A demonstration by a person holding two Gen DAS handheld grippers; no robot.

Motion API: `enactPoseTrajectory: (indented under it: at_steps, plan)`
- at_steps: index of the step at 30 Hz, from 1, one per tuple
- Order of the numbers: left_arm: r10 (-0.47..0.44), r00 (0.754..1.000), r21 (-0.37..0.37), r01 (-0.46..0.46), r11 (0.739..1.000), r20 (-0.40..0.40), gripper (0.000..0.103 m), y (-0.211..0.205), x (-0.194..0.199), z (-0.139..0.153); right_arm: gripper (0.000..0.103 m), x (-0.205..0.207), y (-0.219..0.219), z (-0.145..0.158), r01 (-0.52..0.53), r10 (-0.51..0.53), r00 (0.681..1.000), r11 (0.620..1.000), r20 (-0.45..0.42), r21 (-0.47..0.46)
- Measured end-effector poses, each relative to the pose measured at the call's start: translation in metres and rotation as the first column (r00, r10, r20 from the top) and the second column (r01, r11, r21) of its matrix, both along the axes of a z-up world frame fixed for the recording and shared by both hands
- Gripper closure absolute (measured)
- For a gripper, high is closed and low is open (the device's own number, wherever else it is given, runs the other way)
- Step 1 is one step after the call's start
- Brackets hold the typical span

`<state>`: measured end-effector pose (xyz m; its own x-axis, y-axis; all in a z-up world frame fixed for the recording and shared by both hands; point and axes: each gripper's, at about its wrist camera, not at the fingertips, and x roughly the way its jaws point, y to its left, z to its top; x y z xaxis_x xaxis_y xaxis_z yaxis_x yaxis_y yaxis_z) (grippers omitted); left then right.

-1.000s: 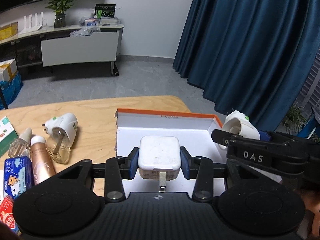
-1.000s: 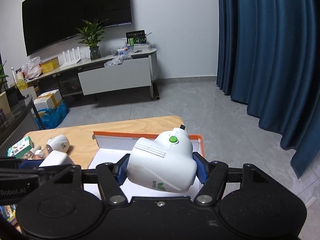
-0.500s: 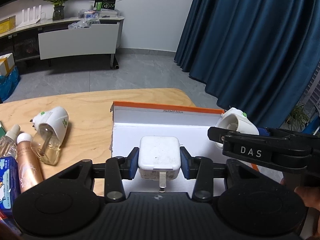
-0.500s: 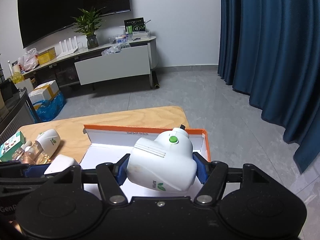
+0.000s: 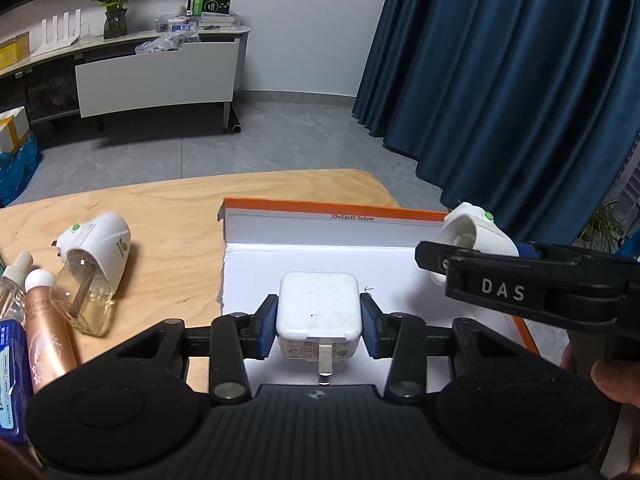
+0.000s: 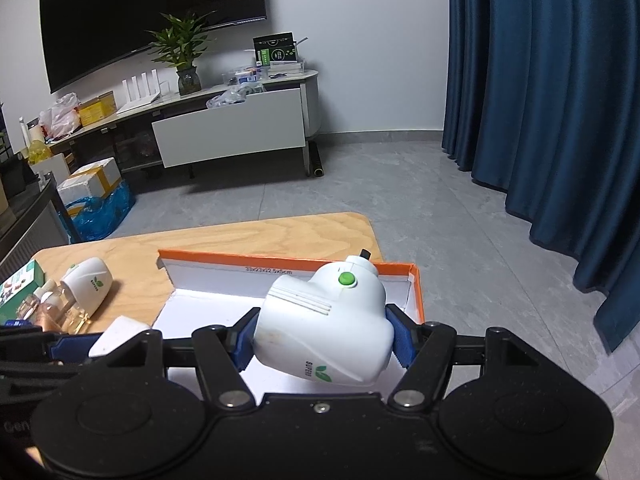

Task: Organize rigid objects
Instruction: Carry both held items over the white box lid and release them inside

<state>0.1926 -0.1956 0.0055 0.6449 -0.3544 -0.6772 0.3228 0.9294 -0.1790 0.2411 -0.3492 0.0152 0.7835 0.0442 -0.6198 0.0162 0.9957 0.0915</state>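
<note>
both grippers had come forward over the box since the earlier frames, so its far wall sat closer and more of the white floor lay under them.

the white charger (image 5: 318,308), a rounded square block with a scuffed top and a metal prong pointing back at the camera, was clamped between the fingers of the left gripper (image 5: 319,326), held above the near part of the box floor. the white plug-in vaporizer (image 6: 324,332), a smooth curved shell with a green button, ribbed lines and a green leaf logo, was clenched in the fingers of the right gripper (image 6: 322,342), hanging over the right side of the same box.

the orange-rimmed box (image 5: 336,206) looked bare inside, so by my reading nothing had been put away yet; both held pieces still needed lowering and letting go.

out on the wooden surface (image 5: 168,216), left of the box, more waited: a second vaporizer with its clear bottle (image 5: 94,256) lying on its side, a rose-gold tube (image 5: 46,332), a small dropper bottle (image 5: 12,280) and a blue packet (image 5: 12,376) at the edge. the task seemed to be at an early stage.
</note>
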Motion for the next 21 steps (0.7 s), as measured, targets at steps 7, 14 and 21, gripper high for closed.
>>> enactPoseTrajectory:
  at_steps: [7, 14, 21]
  plan:
    - [-0.011, 1.0, 0.008, 0.011, 1.0, 0.004, 0.06, -0.009, 0.001, -0.002, 0.025, 0.006, -0.001, 0.002, -0.004, 0.004, 1.0, 1.0, 0.001, 0.01]
    - [-0.019, 1.0, 0.021, 0.019, 1.0, 0.005, 0.06, -0.014, 0.001, -0.004, 0.025, 0.007, -0.001, 0.003, -0.003, 0.003, 1.0, 1.0, 0.001, 0.02]
    - [-0.021, 1.0, 0.02, 0.021, 1.0, 0.006, 0.06, -0.017, 0.003, -0.005, 0.025, 0.008, 0.0, 0.002, 0.003, -0.003, 1.0, 1.0, -0.005, 0.016]
